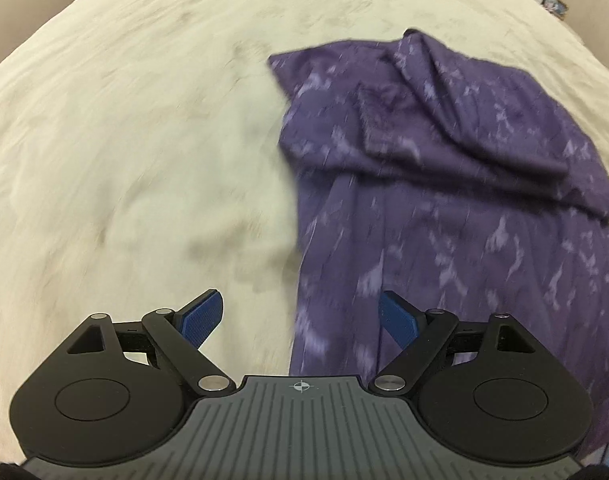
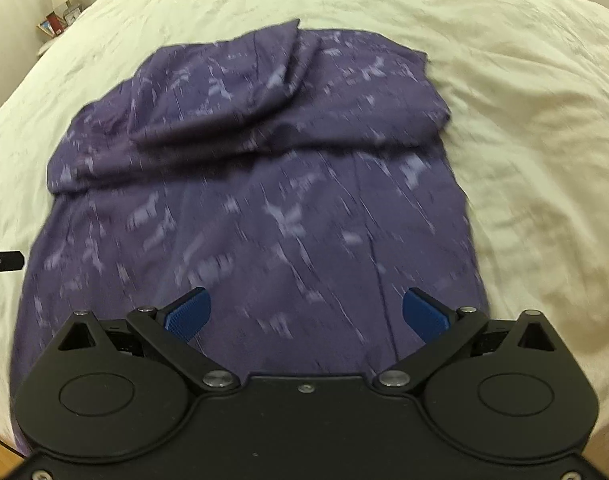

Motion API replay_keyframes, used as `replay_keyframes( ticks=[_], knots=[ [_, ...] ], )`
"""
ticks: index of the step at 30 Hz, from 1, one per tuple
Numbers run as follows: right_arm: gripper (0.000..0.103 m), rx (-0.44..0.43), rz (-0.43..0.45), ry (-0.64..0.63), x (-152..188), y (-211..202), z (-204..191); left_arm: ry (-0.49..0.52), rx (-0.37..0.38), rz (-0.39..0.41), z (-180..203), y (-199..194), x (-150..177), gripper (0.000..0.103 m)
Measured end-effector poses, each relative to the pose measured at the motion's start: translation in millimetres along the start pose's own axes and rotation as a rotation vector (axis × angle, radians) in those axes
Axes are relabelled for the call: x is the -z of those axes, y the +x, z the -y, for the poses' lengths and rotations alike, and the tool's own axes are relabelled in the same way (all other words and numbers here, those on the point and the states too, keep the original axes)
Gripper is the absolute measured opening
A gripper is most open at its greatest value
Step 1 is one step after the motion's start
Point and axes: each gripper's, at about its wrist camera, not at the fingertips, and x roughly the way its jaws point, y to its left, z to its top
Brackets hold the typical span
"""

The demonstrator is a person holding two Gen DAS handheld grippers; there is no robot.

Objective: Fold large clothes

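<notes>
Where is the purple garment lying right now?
The purple garment lies on the cream bedspread, its far part folded over; centred ahead of the right gripper, right of the left gripper.

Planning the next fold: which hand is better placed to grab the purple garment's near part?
Probably the right. The right tongs are open directly over the purple garment. The left tongs are open too, straddling its edge, half over the cream bedcover.

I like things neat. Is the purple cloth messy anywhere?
Yes. The far part of the purple patterned garment is bunched into a crooked, lumpy fold instead of lying flat on the cream bedspread. Nothing looks torn or spilled.
</notes>
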Motion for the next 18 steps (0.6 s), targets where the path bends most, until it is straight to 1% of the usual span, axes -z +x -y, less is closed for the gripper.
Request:
replay_keyframes(
  ticks=[2, 6, 8, 14, 18],
  knots=[
    [0.102, -0.005, 0.004, 0.001, 12.8, -6.7, 8.3, 0.003, -0.021, -0.004, 2.8, -5.0, 15.4, 0.083],
    [0.102, -0.019, 0.01, 0.017, 40.8, -23.5, 27.3, -0.021, -0.13, 0.005, 6.6, -21.8, 51.5, 0.083],
    [0.102, -0.024, 0.01, 0.021, 54.8, -30.2, 36.2, -0.016, -0.163, -0.006, 6.8, -26.6, 68.0, 0.083],
    [0.102, -0.034, -0.007, -0.012, 89.5, -37.7, 57.1, -0.077, -0.154, -0.036, -0.2, -36.6, 108.2, 0.083],
    [0.102, -0.032, -0.028, -0.027, 102.7, -33.6, 68.9, -0.156, -0.057, -0.043, -12.1, -35.6, 136.5, 0.082]
  ],
)
